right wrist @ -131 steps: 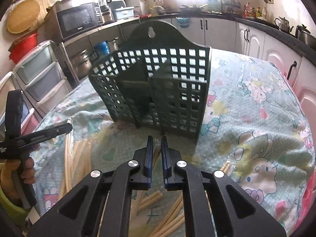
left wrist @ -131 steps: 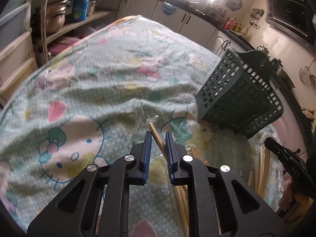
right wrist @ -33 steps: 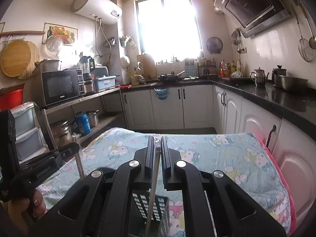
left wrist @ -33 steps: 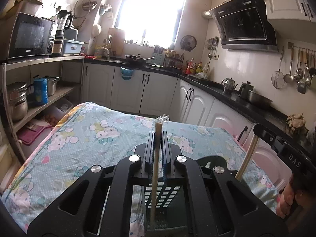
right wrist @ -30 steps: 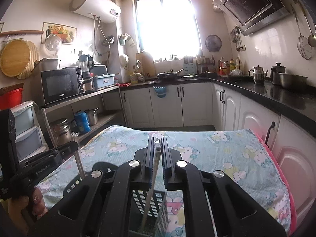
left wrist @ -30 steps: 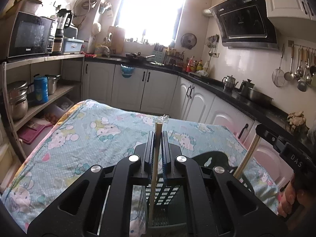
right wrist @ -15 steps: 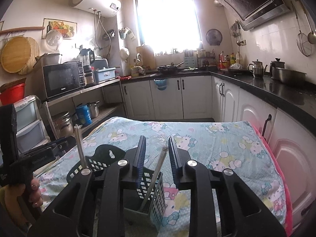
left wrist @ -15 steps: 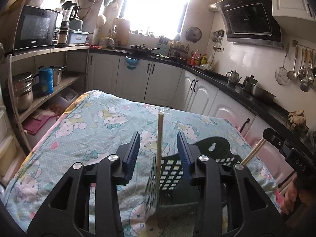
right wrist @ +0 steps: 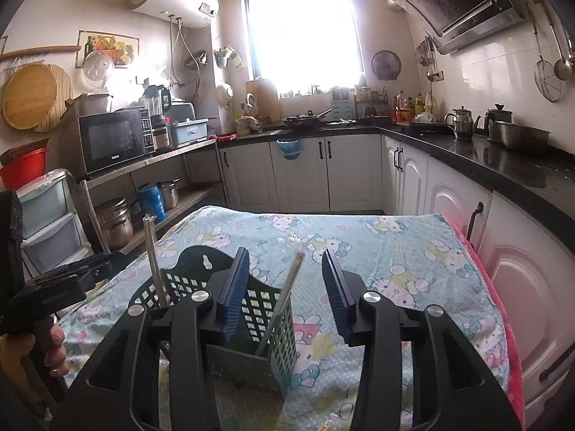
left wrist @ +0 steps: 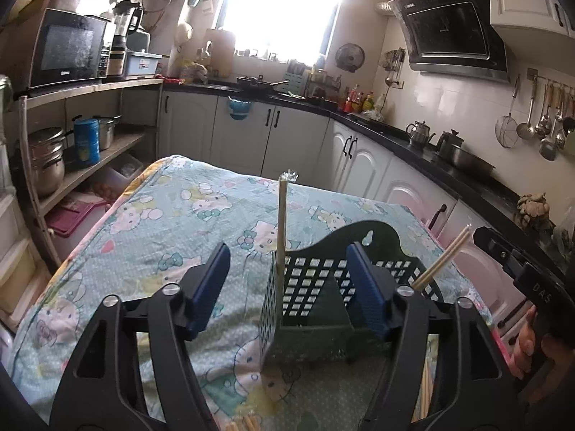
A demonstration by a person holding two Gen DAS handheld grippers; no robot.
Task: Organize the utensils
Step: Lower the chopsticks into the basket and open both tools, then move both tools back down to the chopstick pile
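Item: dark basket (left wrist: 309, 309) on the surface, two chopstick pairs (left wrist: 281, 222) standing inside; left tool (left wrist: 287, 294) and right tool (right wrist: 285, 294) both spread wide, empty (risk: bumping tips the basket).

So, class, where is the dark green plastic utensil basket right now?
The dark green plastic utensil basket stands on the cartoon-print tablecloth, below both open hand-held grippers, with wrapped chopsticks upright inside.

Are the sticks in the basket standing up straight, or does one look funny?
One looks a bit askew. In the dark green basket, the left chopsticks stand nearly upright at the corner, while the right chopsticks lean sideways against the wall. Both grippers are open, touching neither.
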